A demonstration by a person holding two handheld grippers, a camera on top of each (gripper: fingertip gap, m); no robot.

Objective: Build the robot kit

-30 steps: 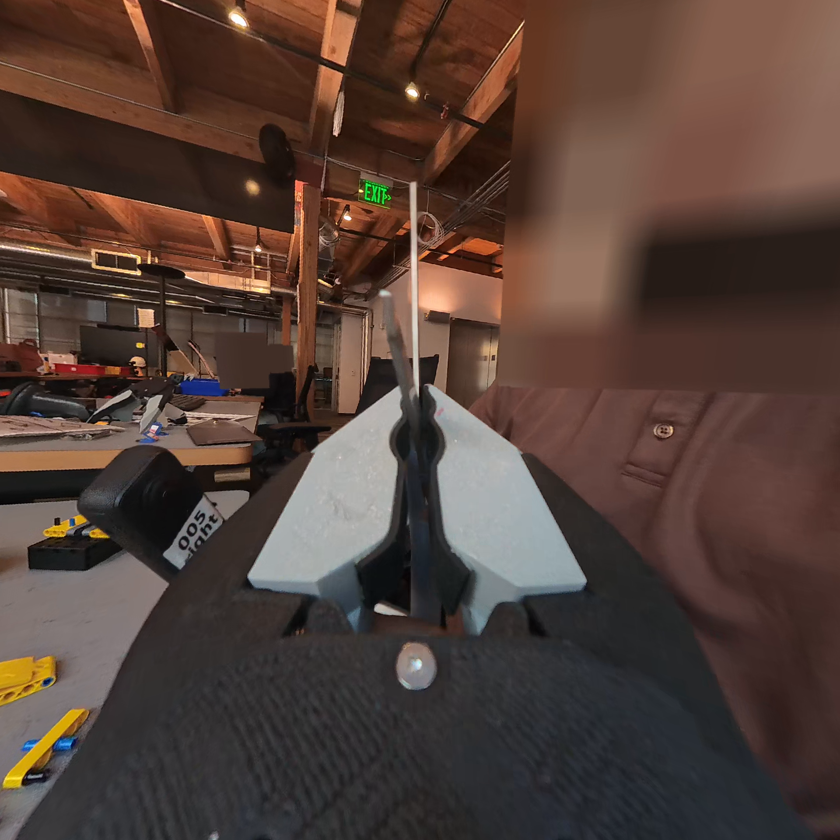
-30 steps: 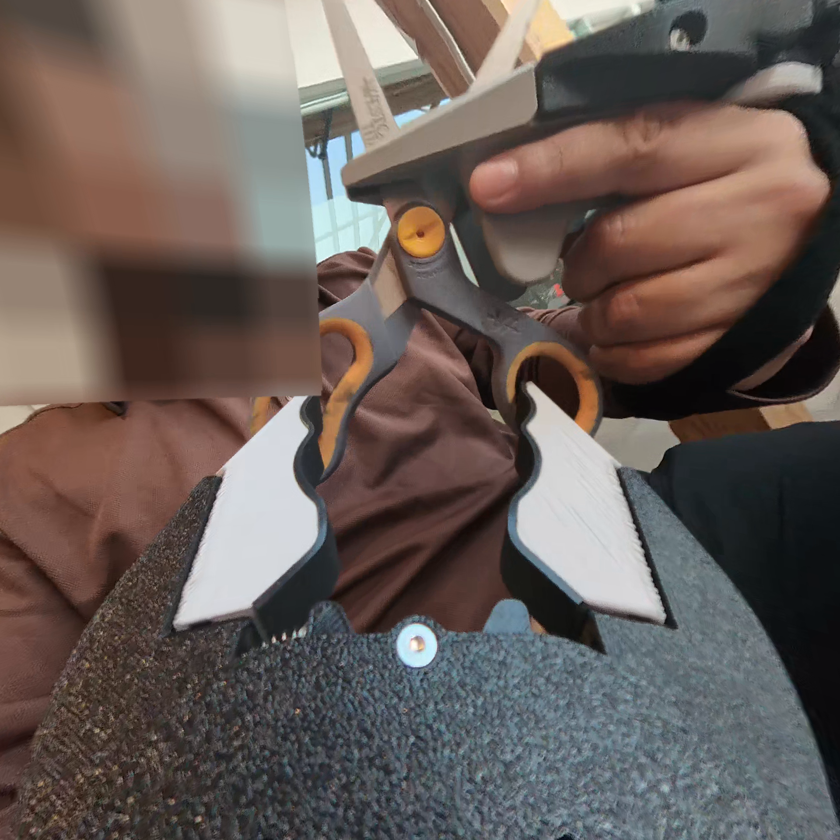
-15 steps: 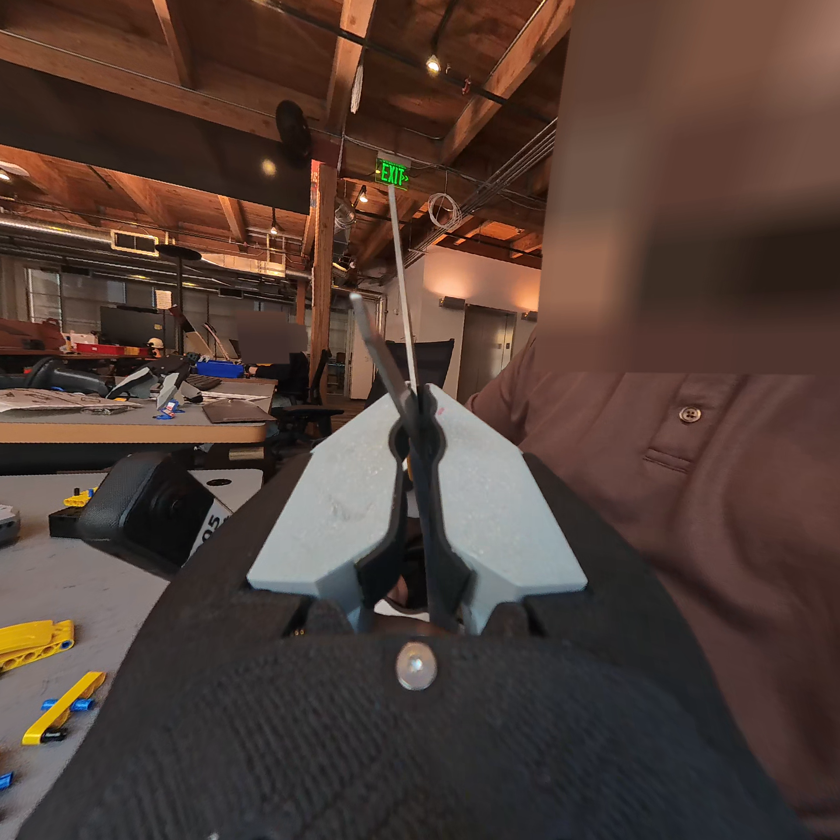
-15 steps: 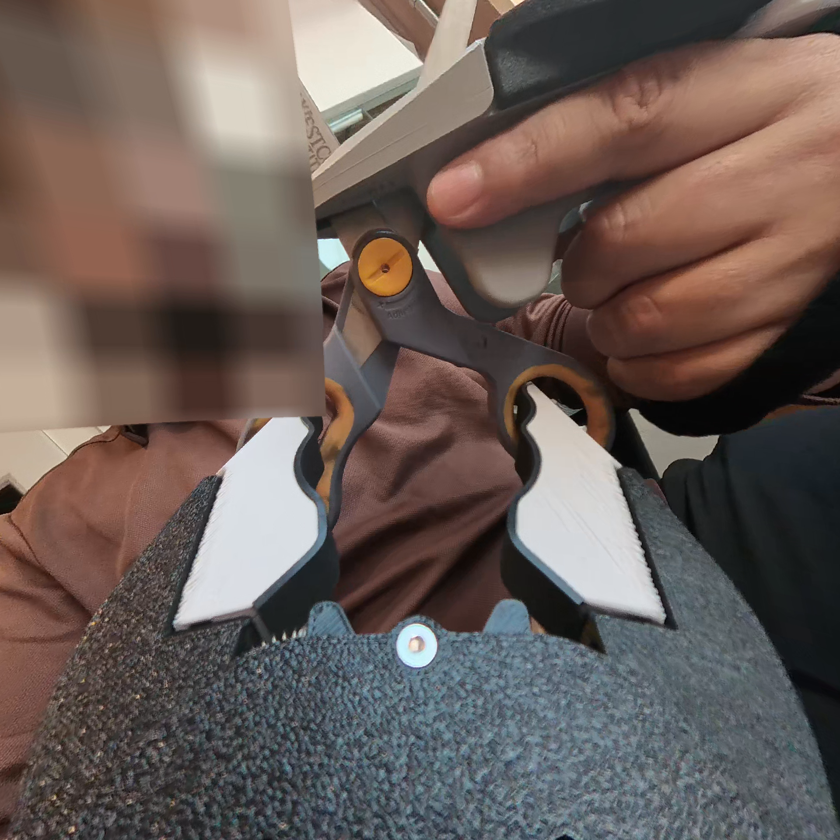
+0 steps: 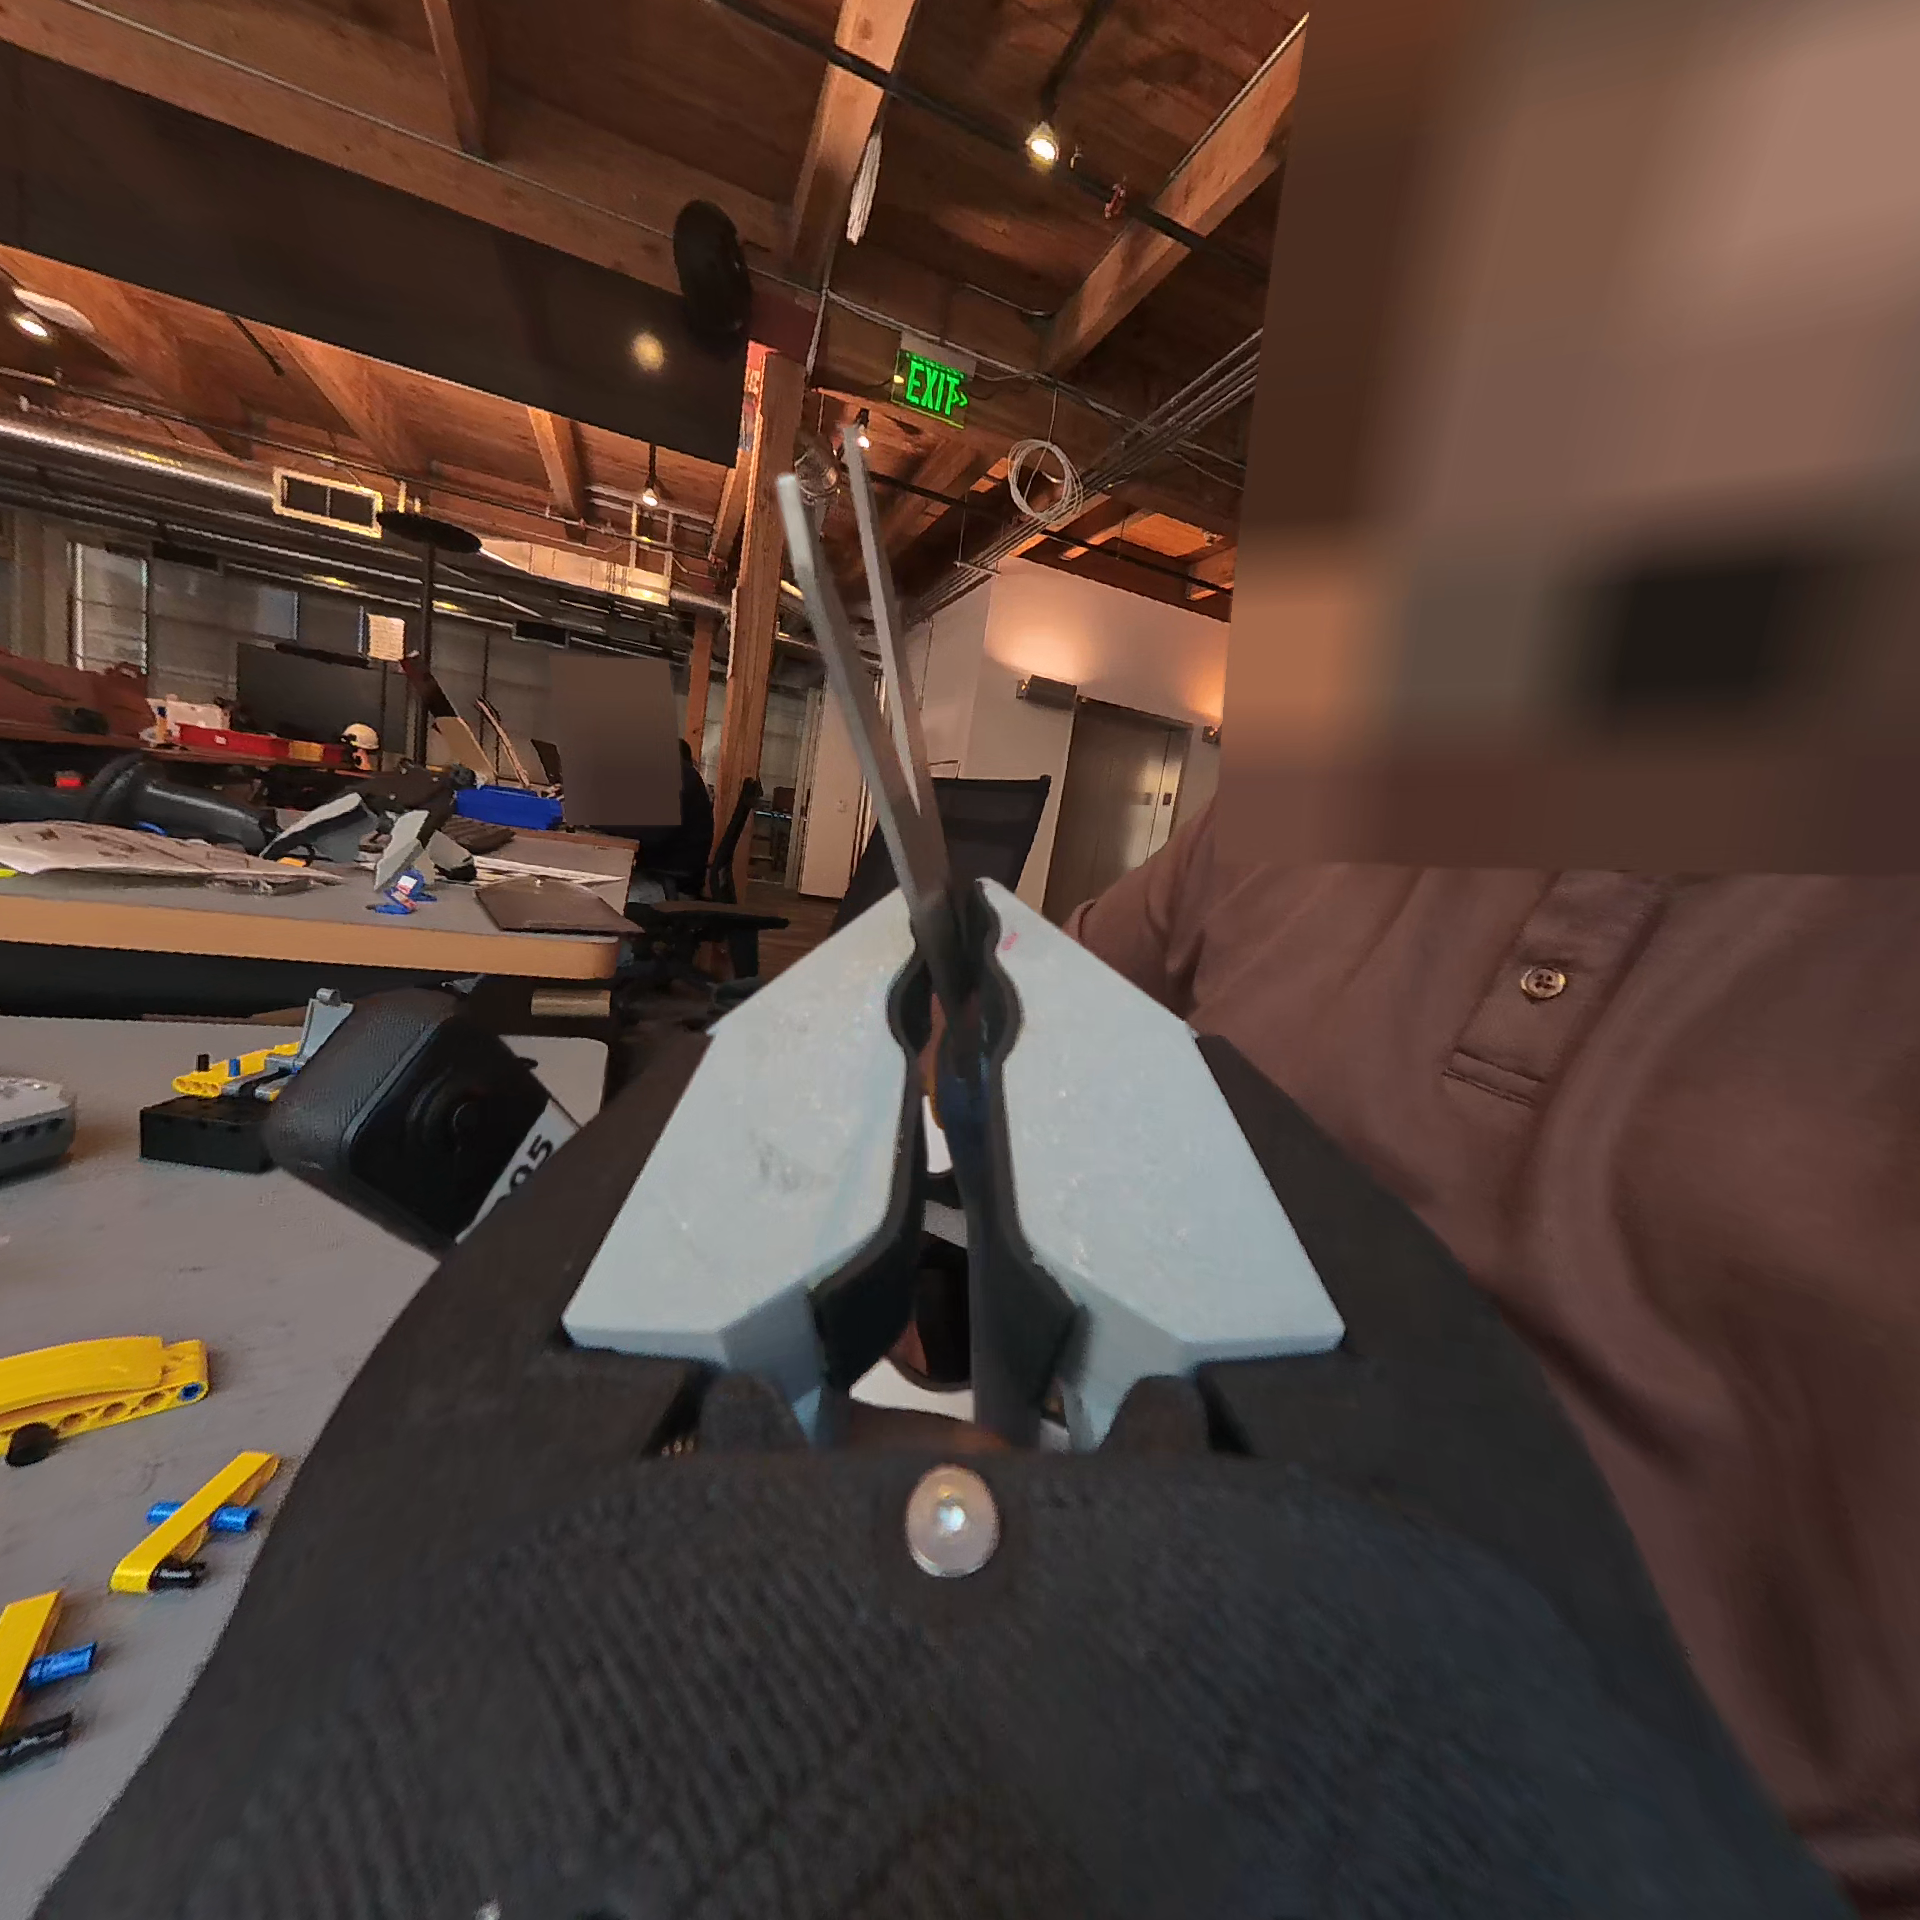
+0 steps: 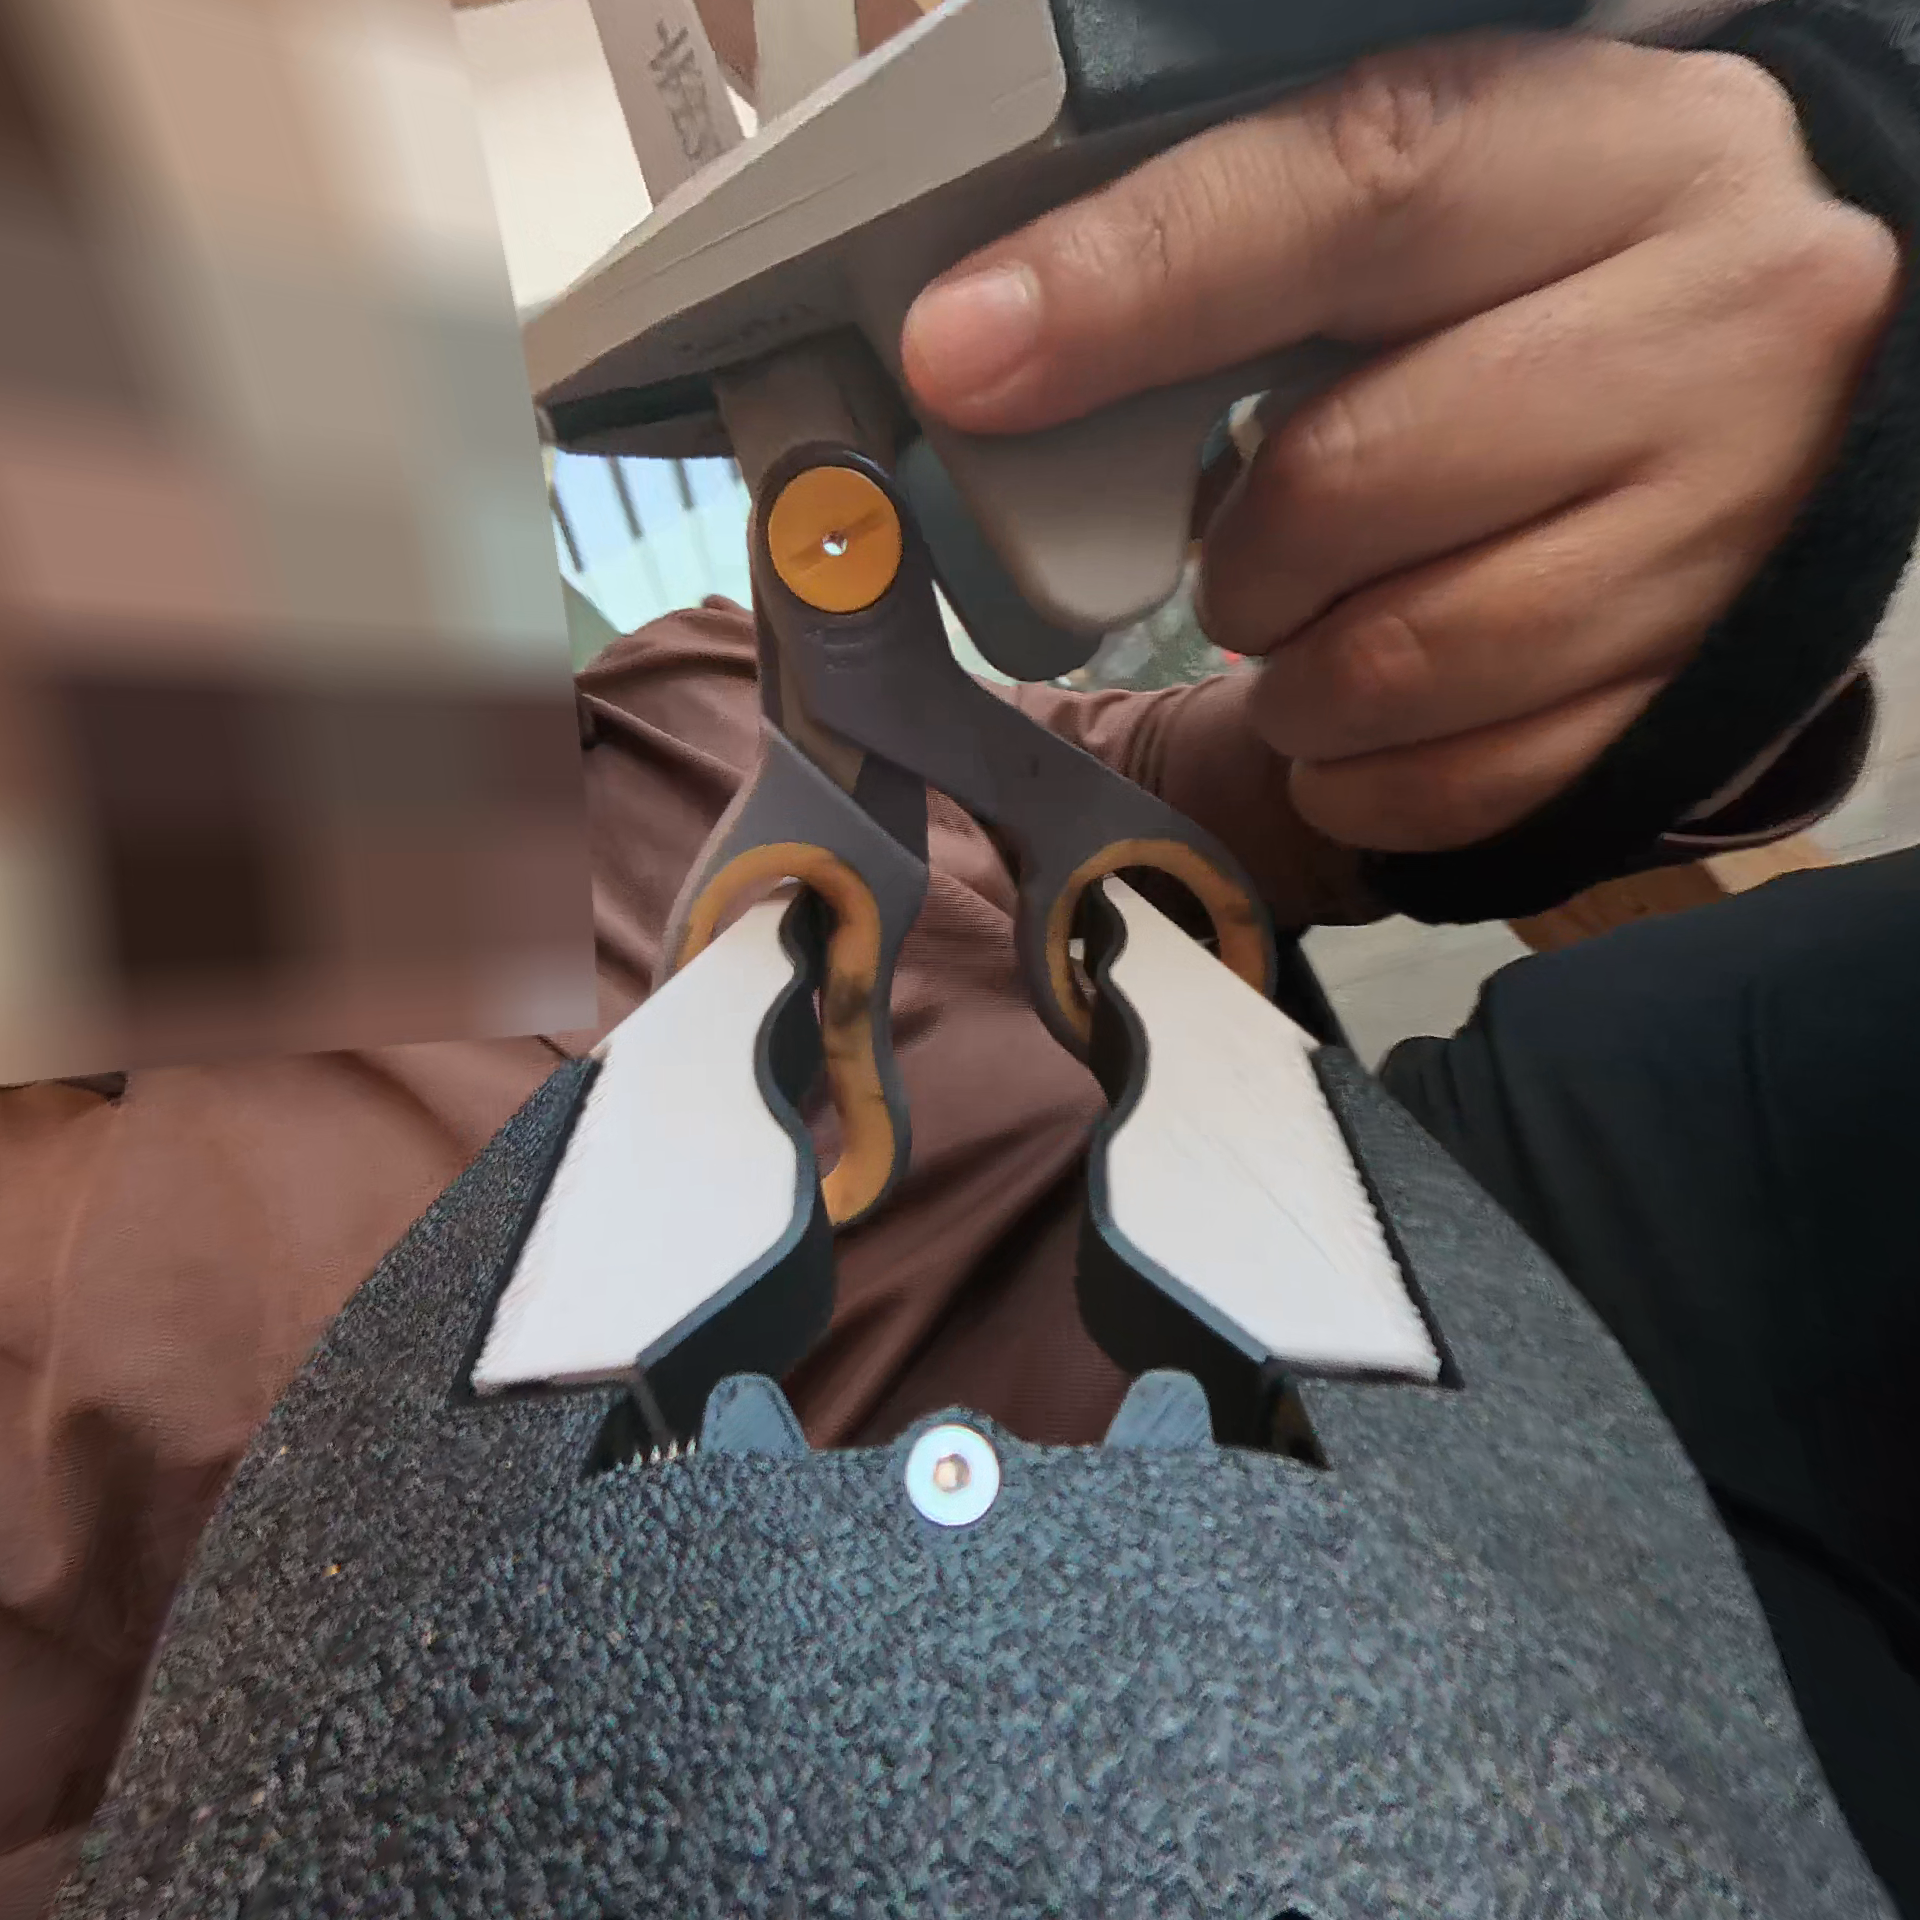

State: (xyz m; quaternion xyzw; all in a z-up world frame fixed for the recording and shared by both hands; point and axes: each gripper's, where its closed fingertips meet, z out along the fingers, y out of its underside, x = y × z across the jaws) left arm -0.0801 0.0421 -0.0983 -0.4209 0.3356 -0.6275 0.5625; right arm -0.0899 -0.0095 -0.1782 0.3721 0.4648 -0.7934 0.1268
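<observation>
A pair of scissors [image 6: 831,665] with dark grey handles, orange-lined finger loops and an orange pivot cap sat at the centre of the right wrist view, blades rising out of the upper edge. The right hand-held gripper [image 6: 951,977] was spread apart, each white finger threaded into one loop, so it stood released rather than clamped, touching the loops from inside. Above, in the upper right of that frame, a person's hand [image 6: 1455,436] gripped the trigger of the left hand-held gripper [image 5: 951,935], whose pale fingers were clenched on the scissors just above the pivot. In the left wrist view the two steel blades [image 5: 862,665] rose from between those closed fingers toward the upper centre, slightly parted at the tips. A brown buttoned shirt [image 5: 1558,1143] filled the right of that frame. At the left lay a grey tabletop [image 5: 208,1247] carrying yellow plastic beams [image 5: 94,1377], a small black block [image 5: 203,1132] and, just beside the gripper body, a black camera [image 5: 416,1122].
</observation>
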